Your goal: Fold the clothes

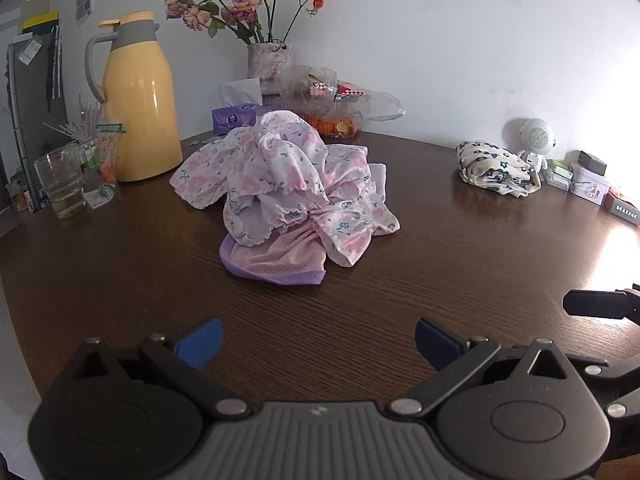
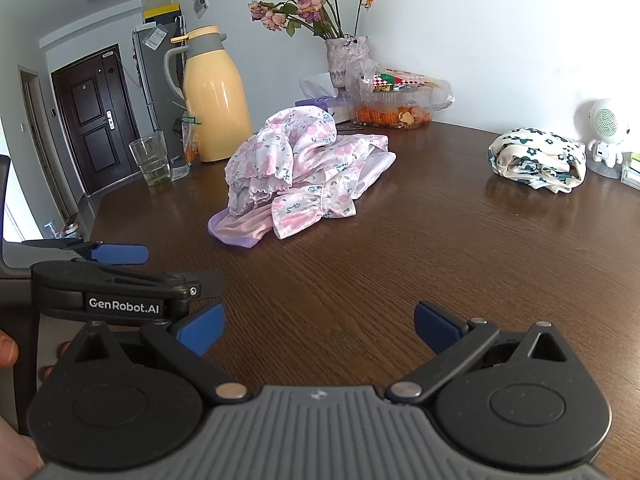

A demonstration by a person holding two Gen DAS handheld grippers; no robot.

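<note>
A crumpled heap of pink floral clothes (image 1: 288, 184) lies on the dark wooden table (image 1: 460, 248), with a pink and purple garment (image 1: 276, 264) under its near edge. The heap shows in the right wrist view (image 2: 304, 168) too. A folded cream garment with dark flowers (image 1: 496, 170) sits at the far right (image 2: 536, 158). My left gripper (image 1: 318, 342) is open and empty, short of the heap. My right gripper (image 2: 318, 326) is open and empty, beside the left one, whose fingers (image 2: 120, 254) show at the left.
A yellow thermos jug (image 1: 138, 100), a drinking glass (image 1: 60, 180) and snack packets stand at the far left. A vase of dried roses (image 1: 268, 62), a tissue box (image 1: 236, 116) and bagged food (image 1: 332, 108) line the wall. A white robot toy (image 1: 534, 140) and small boxes (image 1: 588, 184) sit far right.
</note>
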